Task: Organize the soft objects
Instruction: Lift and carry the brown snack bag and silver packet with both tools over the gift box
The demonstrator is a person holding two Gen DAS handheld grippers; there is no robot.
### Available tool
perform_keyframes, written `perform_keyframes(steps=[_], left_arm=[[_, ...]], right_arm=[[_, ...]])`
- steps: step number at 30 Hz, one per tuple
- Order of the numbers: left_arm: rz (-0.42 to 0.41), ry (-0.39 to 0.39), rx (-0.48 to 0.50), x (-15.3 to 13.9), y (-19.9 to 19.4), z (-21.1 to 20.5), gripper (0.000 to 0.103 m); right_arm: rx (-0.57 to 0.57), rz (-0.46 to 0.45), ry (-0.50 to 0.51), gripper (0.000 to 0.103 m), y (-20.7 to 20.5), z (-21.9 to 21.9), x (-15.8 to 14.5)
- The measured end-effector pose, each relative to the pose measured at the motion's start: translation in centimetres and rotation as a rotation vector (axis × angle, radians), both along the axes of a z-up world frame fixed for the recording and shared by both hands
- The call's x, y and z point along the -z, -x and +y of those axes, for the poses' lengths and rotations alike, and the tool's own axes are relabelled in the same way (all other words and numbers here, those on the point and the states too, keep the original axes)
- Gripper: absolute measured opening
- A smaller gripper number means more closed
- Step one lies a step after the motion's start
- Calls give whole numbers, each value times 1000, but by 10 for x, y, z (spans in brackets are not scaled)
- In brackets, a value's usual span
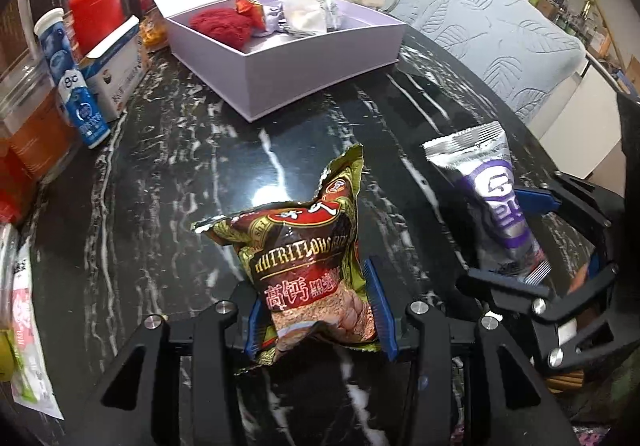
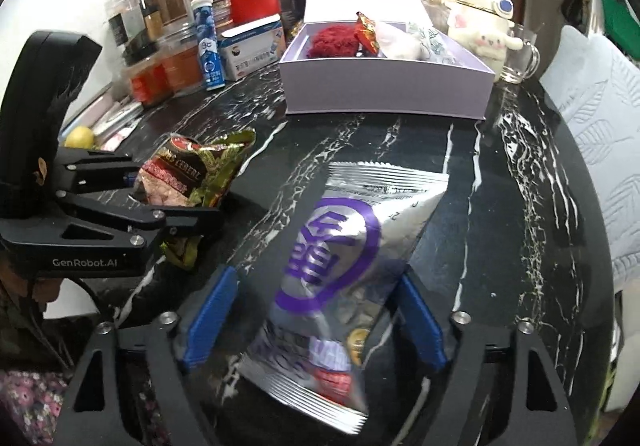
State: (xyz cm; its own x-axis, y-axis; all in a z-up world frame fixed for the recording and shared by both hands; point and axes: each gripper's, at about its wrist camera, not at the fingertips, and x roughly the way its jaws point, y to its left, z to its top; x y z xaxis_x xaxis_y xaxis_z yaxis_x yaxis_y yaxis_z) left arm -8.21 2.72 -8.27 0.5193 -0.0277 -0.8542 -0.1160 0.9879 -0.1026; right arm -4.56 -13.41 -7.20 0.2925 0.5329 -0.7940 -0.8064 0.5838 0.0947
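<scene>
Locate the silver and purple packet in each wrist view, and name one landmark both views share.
Left wrist view: the silver and purple packet sits at right, held in the right gripper.
Right wrist view: the packet fills the lower centre, between the blue pads.
Shared landmark: the lilac box beyond it on the black marble table.

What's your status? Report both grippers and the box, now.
Left gripper shut on cereal packet. Right gripper shut on silver-purple packet. Lavender box ahead, open, partly filled. Path between looks clear.
</scene>
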Motion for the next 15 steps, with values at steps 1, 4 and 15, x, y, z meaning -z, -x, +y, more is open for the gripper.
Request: perform_keyframes(steps=[1,4,15], left_arm=[[1,-7,2,1,0,0,45],[-1,-40,5,3,-2,-2,52],[-23,-83,-3,11,-6,2,79]], right_arm=[[4,-4,7,82,1,2,1],[41,-16,24,82,2,6,4],[156,-52,62,82,-3,-7,9]])
